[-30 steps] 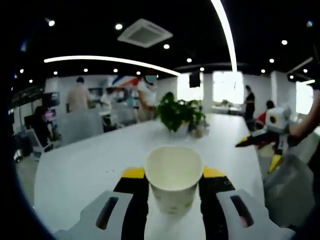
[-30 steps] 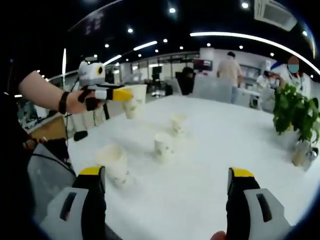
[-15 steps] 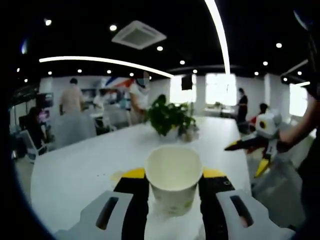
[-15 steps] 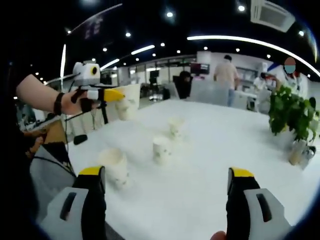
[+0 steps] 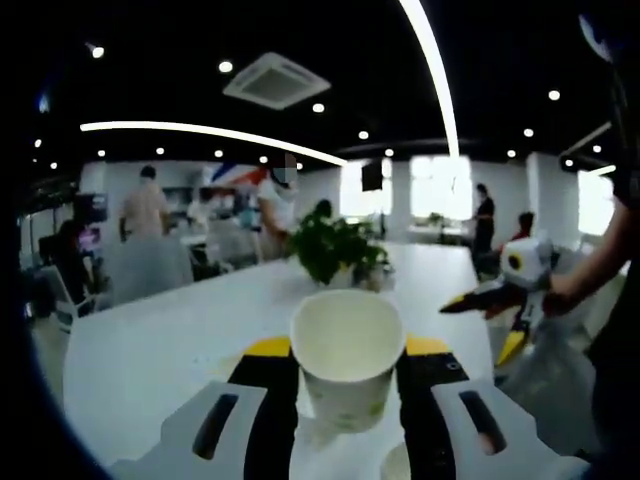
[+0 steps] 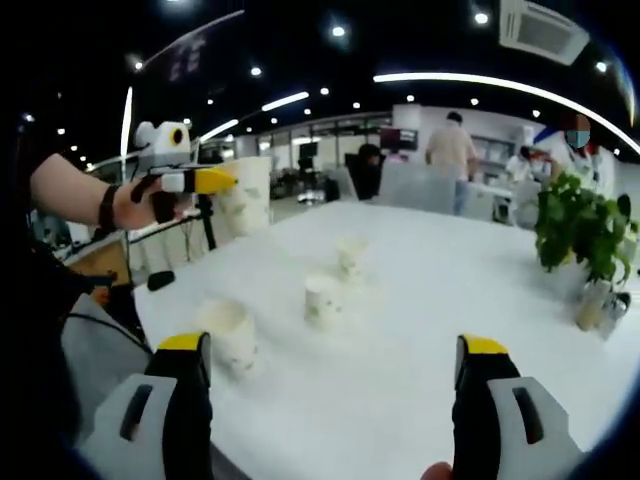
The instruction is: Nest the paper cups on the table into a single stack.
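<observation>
Left gripper [image 5: 347, 375]: clenched on 1 paper cup [image 5: 347, 368]. Right gripper [image 6: 332, 385]: released, above table [image 6: 400, 400]; 3 standing cups [image 6: 322, 300] ahead, potted plant [image 6: 585, 235] beyond.

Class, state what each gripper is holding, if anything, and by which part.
The left gripper holds a paper cup upright, its jaws pressed on opposite sides of the cup's wall below the rim. The right gripper holds nothing; its jaws stand wide apart.

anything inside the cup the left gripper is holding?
The paper cup clamped in the left gripper shows a bare pale inner wall. Its bottom is hidden by the near rim, so I cannot tell.
</observation>
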